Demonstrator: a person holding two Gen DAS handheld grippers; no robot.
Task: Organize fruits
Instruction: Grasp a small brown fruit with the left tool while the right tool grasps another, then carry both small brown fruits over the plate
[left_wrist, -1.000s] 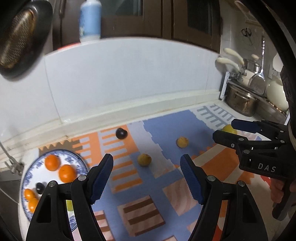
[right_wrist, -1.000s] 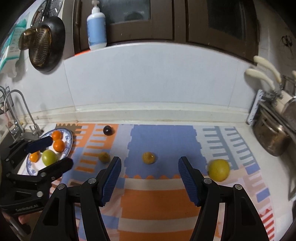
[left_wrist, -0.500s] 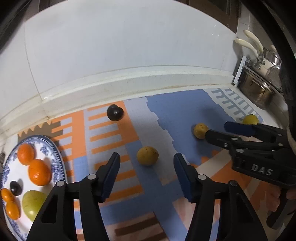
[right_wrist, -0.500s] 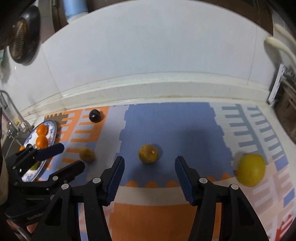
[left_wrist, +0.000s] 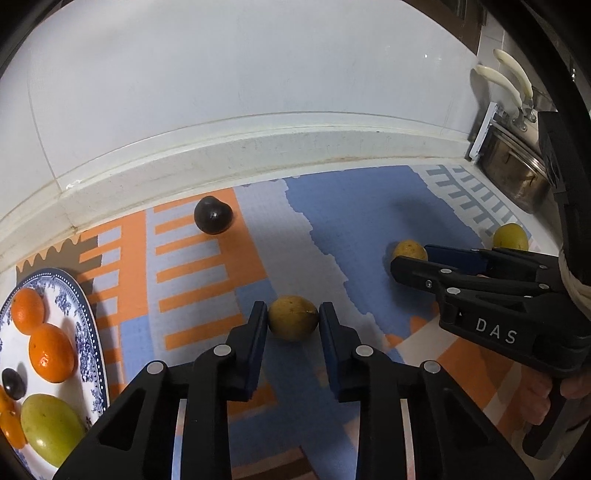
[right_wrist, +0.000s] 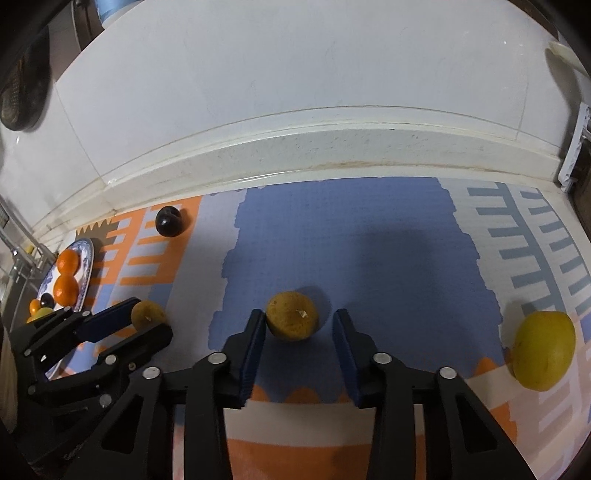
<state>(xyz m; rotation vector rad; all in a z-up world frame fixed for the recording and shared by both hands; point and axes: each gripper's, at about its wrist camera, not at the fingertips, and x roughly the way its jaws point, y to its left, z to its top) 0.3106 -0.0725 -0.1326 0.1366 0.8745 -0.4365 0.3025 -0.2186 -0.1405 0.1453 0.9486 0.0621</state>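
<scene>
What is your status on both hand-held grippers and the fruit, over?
Left hand-held gripper shut on left brownish fruit. Right hand-held gripper, jaws just been closing, straddles middle brownish fruit, gap at one pad. Nothing in the way.

The mat (left_wrist: 207, 280) is patterned in orange, blue and pale grey stripes. The plate (left_wrist: 86, 332) is white with blue florals, holding 2 orange mandarins (left_wrist: 51, 352). A dark purple plum (left_wrist: 213, 215) sits apart.
</scene>
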